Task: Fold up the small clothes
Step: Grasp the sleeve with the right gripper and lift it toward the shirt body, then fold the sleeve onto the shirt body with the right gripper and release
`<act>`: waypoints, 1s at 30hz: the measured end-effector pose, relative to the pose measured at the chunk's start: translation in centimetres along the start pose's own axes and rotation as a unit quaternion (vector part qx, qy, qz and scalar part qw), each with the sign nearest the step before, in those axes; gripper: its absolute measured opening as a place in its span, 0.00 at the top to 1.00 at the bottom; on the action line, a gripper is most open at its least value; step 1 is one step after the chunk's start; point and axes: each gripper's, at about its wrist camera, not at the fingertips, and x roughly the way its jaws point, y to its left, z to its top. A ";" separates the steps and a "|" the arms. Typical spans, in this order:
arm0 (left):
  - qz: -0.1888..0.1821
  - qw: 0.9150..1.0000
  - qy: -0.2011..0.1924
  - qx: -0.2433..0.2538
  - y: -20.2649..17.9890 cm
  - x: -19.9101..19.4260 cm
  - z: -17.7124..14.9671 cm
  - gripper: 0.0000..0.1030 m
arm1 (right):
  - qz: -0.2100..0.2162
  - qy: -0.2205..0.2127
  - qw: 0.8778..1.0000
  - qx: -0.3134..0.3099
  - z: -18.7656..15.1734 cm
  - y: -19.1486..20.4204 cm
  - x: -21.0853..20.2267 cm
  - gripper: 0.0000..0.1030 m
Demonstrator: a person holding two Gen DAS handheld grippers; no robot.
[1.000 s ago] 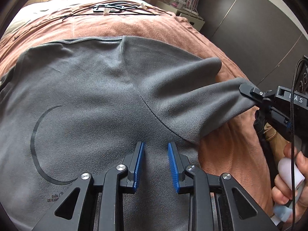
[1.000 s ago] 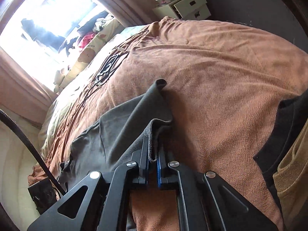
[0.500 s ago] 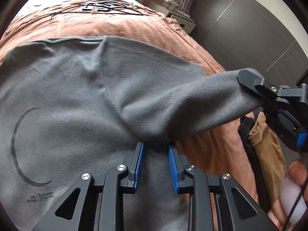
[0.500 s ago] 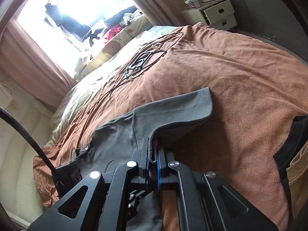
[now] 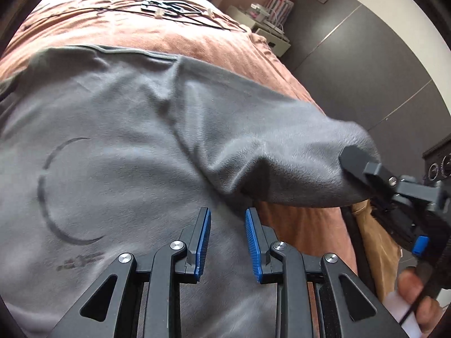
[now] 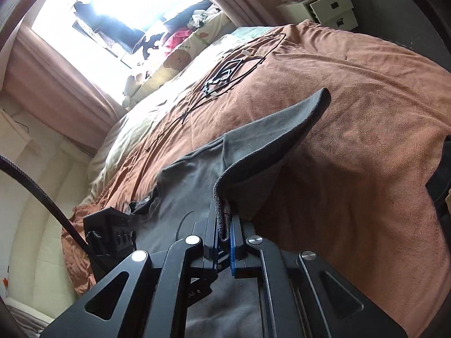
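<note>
The sleeve (image 5: 282, 163) of the grey shirt (image 5: 112, 146) on the bed (image 6: 366, 118) has been lifted higher, clamped in the right gripper (image 6: 224, 235); the left gripper (image 5: 227, 239) is held open over the body, so the inward fold is judged under way.

Daylight pours in from the window (image 6: 112, 14) in the right wrist view, blown out to pure white with glare spilling onto the pale bedding below. The sleeve (image 6: 270, 138) lifted against it casts a soft shadow on the blanket (image 6: 366, 140). The left wrist view is evenly lit and softer; the shirt (image 5: 112, 169) print is smeared by motion blur. Both pictures bend strongly at the rims, with dark corners from the fisheye
</note>
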 end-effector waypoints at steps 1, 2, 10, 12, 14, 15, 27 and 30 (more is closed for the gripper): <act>0.004 1.000 -0.004 -0.001 0.3 -0.7 0.0 0.74 | 0.001 0.002 1.000 0.001 -0.3 0.1 0.0 0.98; 0.009 1.000 -0.007 -0.002 0.5 -1.3 0.0 0.74 | 0.001 0.006 1.000 0.002 -0.4 0.2 0.2 0.98; 0.038 0.999 -0.034 -0.017 1.9 -6.4 0.1 0.74 | -0.010 0.046 0.999 0.003 -1.7 1.0 1.9 0.97; 0.043 0.998 -0.040 -0.016 2.1 -7.4 0.0 0.74 | -0.014 0.070 0.997 0.012 -2.1 1.0 2.9 0.97; 0.049 0.998 -0.046 -0.016 2.1 -8.1 0.0 0.74 | -0.021 0.090 0.996 0.012 -2.5 1.1 3.5 0.95; 0.050 0.997 -0.048 -0.016 2.1 -8.6 -0.1 0.74 | -0.023 0.095 0.995 0.014 -2.6 1.0 3.5 0.92; 0.058 0.997 -0.044 -0.014 2.8 -8.9 -0.4 0.73 | -0.063 0.048 0.996 0.046 0.3 -3.1 1.8 0.20; 0.061 0.997 -0.039 -0.011 3.2 -8.1 -0.4 0.73 | -0.062 0.051 0.996 0.051 0.7 -4.1 3.2 0.37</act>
